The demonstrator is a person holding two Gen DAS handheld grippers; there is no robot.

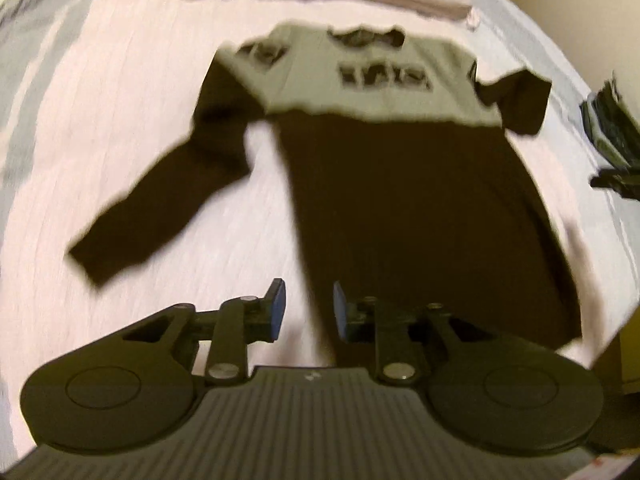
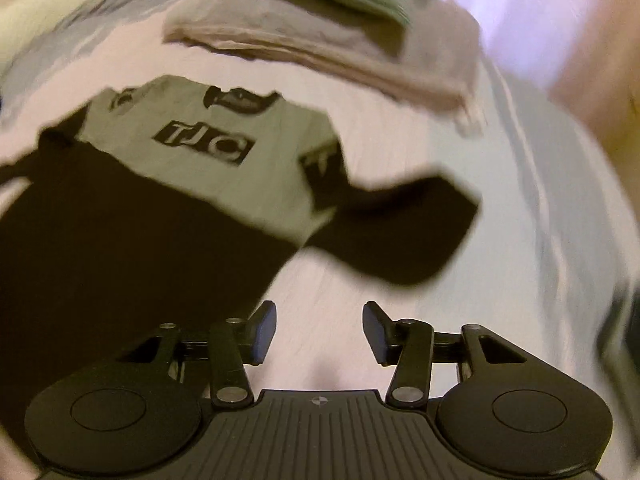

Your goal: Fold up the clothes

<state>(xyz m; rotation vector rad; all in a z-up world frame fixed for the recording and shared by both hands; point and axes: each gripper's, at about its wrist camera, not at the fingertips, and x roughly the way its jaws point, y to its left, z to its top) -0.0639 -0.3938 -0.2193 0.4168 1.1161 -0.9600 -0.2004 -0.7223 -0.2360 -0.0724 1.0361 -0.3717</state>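
**Lying flat: long-sleeved shirt on the bed, both grippers empty**

Lying spread out on the pale bed cover (image 1: 132,92), the shirt (image 1: 420,208) is dark with a light chest panel that carries dark block lettering. Its collar points away from both cameras.

1. Left gripper (image 1: 309,312): jaws slightly apart, nothing between them. It hangs over the shirt's hem, at the left edge of the body. One long sleeve (image 1: 168,200) lies extended to the left of the body, angled downward.

2. Right gripper (image 2: 319,332): jaws wider apart, nothing between them. It hangs over bare bed cover just beside the shirt's right edge. The other sleeve (image 2: 404,228) lies out to the right, ahead of this gripper.

3. Beyond the collar, a stack of folded pale clothes (image 2: 320,40) rests on the bed.

Both views are blurred.
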